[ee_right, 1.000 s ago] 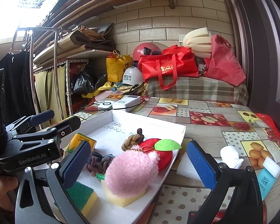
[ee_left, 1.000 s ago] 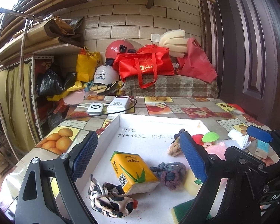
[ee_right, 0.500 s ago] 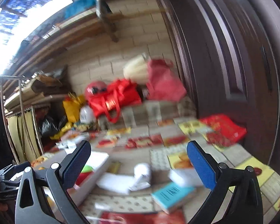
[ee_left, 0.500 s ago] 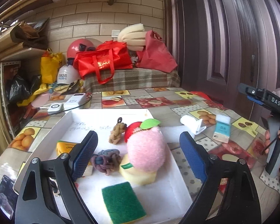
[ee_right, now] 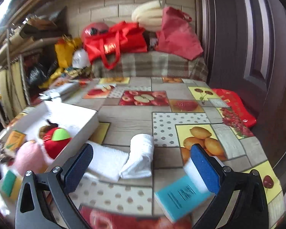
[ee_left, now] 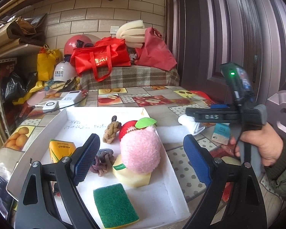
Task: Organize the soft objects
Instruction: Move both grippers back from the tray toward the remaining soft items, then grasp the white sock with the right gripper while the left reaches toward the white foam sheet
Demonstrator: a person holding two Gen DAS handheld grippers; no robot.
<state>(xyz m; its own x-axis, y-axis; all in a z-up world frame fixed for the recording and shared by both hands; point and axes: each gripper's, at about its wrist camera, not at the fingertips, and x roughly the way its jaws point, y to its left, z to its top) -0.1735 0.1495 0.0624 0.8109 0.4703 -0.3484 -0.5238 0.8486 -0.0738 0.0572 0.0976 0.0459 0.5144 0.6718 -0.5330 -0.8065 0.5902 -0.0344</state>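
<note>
On the fruit-patterned table just right of the white tray (ee_right: 80,131), the rolled white towel (ee_right: 141,156) lies before the right gripper (ee_right: 141,168), fingers wide, seemingly approaching to close around it; left gripper (ee_left: 141,160) hovers wide over the tray.

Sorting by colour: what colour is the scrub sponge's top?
Dark green over a yellow base, on the rectangular scrub sponge; clearest in the left wrist view.

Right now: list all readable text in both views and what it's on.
"DAS": side of the right gripper.
Red bag: gold characters, not legible.
White helmet, yellow carton, handwriting on the white tray, blue packet: too small or blurred to read.
</note>
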